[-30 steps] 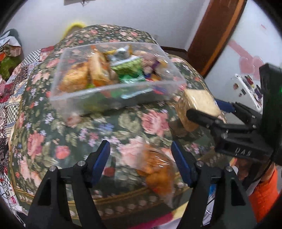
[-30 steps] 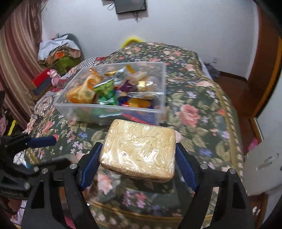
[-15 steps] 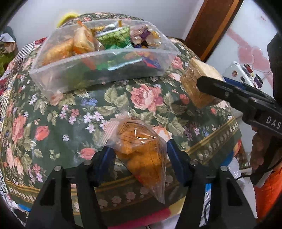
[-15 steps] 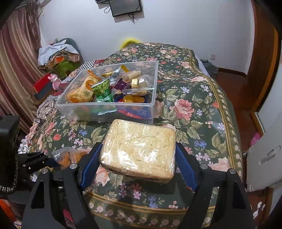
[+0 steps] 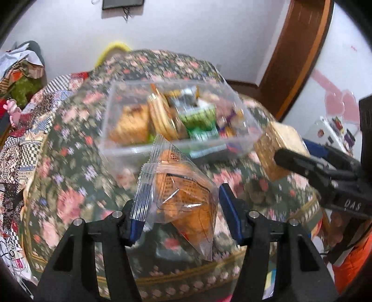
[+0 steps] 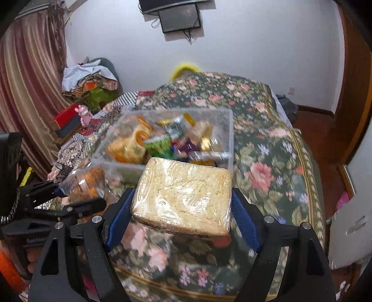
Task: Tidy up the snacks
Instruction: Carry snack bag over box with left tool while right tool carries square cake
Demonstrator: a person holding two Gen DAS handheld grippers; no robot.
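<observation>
Clear plastic wraps the snack bag point(image 5: 183, 197) held in the left claw point(image 5: 180, 215), which is closed on it; the blue fingertips point(image 5: 229, 215) press its two sides. The bag contains orange-brown pieces and hangs tilted, with one corner pointing down, raised off the floral bedspread point(image 5: 69, 199). In the right wrist view the same bag appears at the left, above the bedspread.

The right claw point(image 6: 182, 212) is closed on a wrapped block point(image 6: 183, 197) of pale, crumbly food in shiny film. The block lies roughly flat between the blue pads point(image 6: 244, 223), also lifted off the bedspread.

Beyond both claws, a clear plastic box point(image 6: 229, 130) rests on the bed. It holds mixed packets: a green packet point(image 6: 159, 145), yellow-orange wrapped items point(image 6: 130, 146) and smaller dark and gold wrappers. Motion blur hides finer detail. The block sits just in front of the box's near wall; the bag sits near the box's front left corner.

Farther back stand a curtain point(image 6: 28, 93), a pile of clothes point(image 6: 90, 79) and a wall-mounted screen point(image 6: 180, 19).
</observation>
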